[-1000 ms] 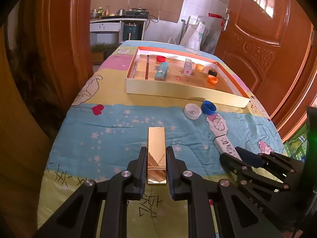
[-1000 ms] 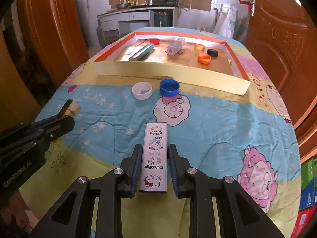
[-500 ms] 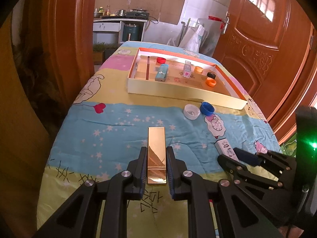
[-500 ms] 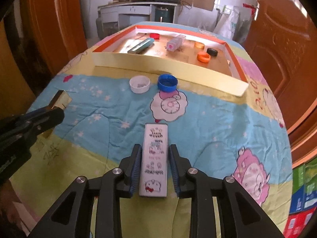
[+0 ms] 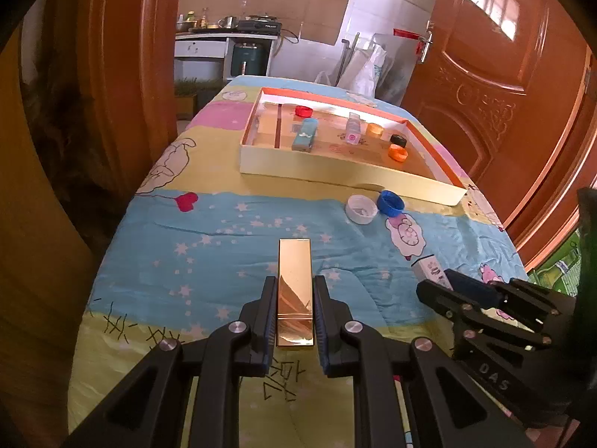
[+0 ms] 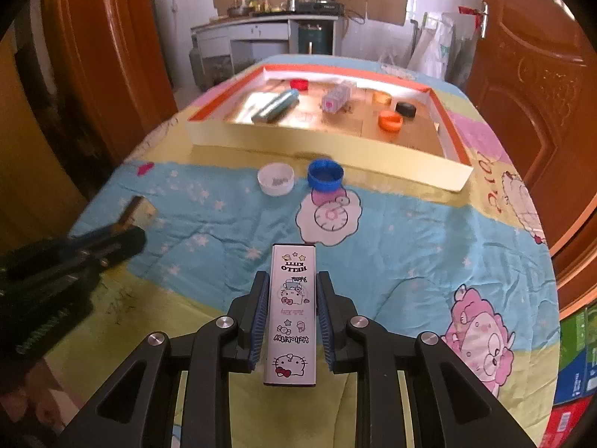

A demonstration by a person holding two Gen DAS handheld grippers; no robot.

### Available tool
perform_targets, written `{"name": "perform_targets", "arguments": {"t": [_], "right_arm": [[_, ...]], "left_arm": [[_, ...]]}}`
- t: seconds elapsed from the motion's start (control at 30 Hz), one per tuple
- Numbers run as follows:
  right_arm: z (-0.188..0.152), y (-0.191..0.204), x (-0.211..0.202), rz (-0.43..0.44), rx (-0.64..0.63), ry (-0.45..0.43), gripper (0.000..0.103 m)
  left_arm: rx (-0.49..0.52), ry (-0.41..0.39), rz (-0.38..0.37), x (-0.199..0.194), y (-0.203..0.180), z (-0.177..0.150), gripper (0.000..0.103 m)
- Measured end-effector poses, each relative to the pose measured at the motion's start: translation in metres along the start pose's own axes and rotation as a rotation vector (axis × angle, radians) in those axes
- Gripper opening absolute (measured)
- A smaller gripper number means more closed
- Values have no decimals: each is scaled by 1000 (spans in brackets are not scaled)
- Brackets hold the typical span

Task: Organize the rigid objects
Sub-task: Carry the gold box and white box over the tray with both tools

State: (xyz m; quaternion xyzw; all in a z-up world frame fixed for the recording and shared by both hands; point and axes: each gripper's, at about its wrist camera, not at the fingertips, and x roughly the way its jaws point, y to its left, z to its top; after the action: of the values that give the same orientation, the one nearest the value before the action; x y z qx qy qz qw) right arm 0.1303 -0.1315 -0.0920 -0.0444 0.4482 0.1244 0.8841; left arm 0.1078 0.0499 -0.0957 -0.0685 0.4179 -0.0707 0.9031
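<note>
The left gripper [image 5: 294, 315] stays clamped on a gold box [image 5: 294, 291], while the right gripper [image 6: 291, 321], whose fingers [image 6: 260, 317] loosened briefly a moment ago, is again shut on a white cartoon-printed box [image 6: 291, 313]. Both boxes now sit higher above the patterned cloth [image 5: 209, 246] on the worktop than a second ago, so the pick-up looks done. The open tray [image 5: 335, 175] lies well ahead, beyond a white cap [image 5: 360, 209] and blue cap [image 5: 390, 203], probably the boxes' destination.
</note>
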Motion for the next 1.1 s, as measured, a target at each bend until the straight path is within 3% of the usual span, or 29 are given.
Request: {"name": "perform_targets", "arguments": {"t": [0.5, 1.1], "right_arm": [[13, -6, -40, -11, 3, -108, 26], [48, -50, -60, -19, 71, -201, 26]], "left_arm": [[59, -24, 12, -8, -20, 15, 18], [106, -61, -26, -5, -48, 70, 18]]}}
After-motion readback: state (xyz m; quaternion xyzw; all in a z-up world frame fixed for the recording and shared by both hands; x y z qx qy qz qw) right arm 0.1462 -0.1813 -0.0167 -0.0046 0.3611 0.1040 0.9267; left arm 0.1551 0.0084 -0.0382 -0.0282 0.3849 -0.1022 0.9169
